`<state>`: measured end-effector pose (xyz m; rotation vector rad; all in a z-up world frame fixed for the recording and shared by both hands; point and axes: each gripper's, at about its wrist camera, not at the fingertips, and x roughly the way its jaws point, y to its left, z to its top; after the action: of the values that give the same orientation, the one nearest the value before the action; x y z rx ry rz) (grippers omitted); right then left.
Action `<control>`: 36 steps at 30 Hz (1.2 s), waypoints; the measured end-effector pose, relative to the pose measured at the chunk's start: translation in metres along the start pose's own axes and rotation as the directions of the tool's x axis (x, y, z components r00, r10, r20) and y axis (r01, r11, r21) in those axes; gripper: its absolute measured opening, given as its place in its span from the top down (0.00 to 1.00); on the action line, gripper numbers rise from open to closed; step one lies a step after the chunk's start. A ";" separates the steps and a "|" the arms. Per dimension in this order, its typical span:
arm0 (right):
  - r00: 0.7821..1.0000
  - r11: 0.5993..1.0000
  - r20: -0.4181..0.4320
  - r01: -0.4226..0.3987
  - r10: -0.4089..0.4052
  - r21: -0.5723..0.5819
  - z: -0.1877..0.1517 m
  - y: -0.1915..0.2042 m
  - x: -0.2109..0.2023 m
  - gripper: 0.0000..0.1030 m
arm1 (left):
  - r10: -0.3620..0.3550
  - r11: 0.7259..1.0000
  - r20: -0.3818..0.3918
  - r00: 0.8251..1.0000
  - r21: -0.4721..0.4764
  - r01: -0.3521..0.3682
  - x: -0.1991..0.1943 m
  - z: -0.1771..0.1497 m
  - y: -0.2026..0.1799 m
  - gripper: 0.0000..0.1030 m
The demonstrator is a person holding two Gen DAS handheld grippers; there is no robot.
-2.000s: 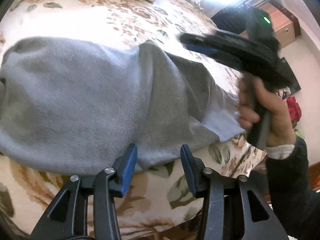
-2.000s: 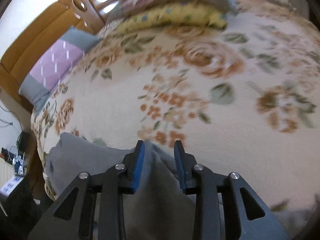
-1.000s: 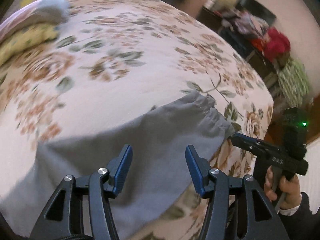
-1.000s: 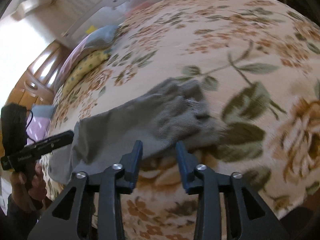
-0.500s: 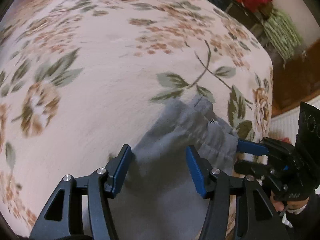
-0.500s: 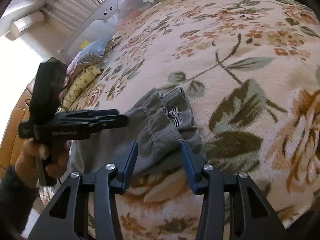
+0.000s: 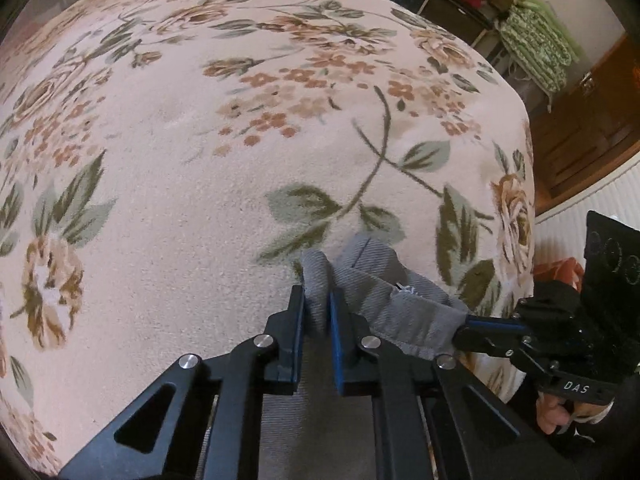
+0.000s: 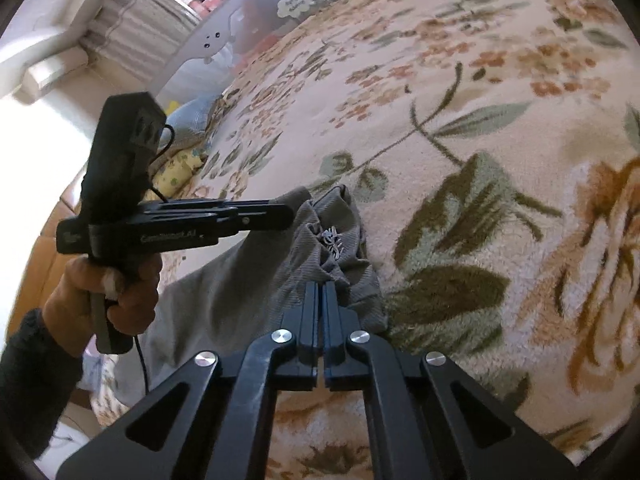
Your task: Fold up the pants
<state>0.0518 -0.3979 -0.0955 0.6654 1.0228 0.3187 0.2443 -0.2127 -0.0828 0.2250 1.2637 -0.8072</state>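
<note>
Grey pants (image 7: 384, 300) lie on the floral bedspread (image 7: 200, 168) near its corner; they also show in the right wrist view (image 8: 240, 292). My left gripper (image 7: 317, 300) is shut on a bunched fold of the waistband's far end. My right gripper (image 8: 322, 286) is shut on the waistband's near end. In the left wrist view the right gripper (image 7: 464, 326) pinches the fabric from the right. In the right wrist view the left gripper (image 8: 288, 210) grips the waistband's far corner. A white drawstring knot (image 8: 332, 238) shows between the two grips.
The bed's edge and corner (image 7: 524, 184) lie to the right, with wooden flooring (image 7: 576, 140) and piled clothes (image 7: 532, 44) beyond. Pillows and folded bedding (image 8: 180, 160) lie at the far end of the bed, near a white rail (image 8: 216, 44).
Both grippers were open beside the waistband half a second ago. They have closed on it, one at each end, and the fabric has bunched up between them.
</note>
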 end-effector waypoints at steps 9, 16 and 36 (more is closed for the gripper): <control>0.999 1.000 0.044 -0.006 0.006 0.014 -0.004 0.000 -0.005 0.98 | -0.015 1.000 0.027 1.000 0.017 0.015 -0.005 0.007 -0.011 0.93; 0.993 0.999 0.118 0.016 -0.021 0.040 -0.004 -0.005 -0.033 0.98 | -0.032 0.995 -0.003 0.999 0.090 0.032 0.001 0.018 -0.027 0.92; 0.999 0.991 0.038 0.016 -0.022 0.133 -0.012 -0.018 -0.010 0.44 | 0.028 0.989 -0.115 0.993 0.149 -0.011 0.033 0.018 -0.026 0.49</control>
<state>0.0353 -0.4125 -0.1046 0.7786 1.0178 0.2210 0.2438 -0.2550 -0.0996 0.4089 1.3095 -0.8828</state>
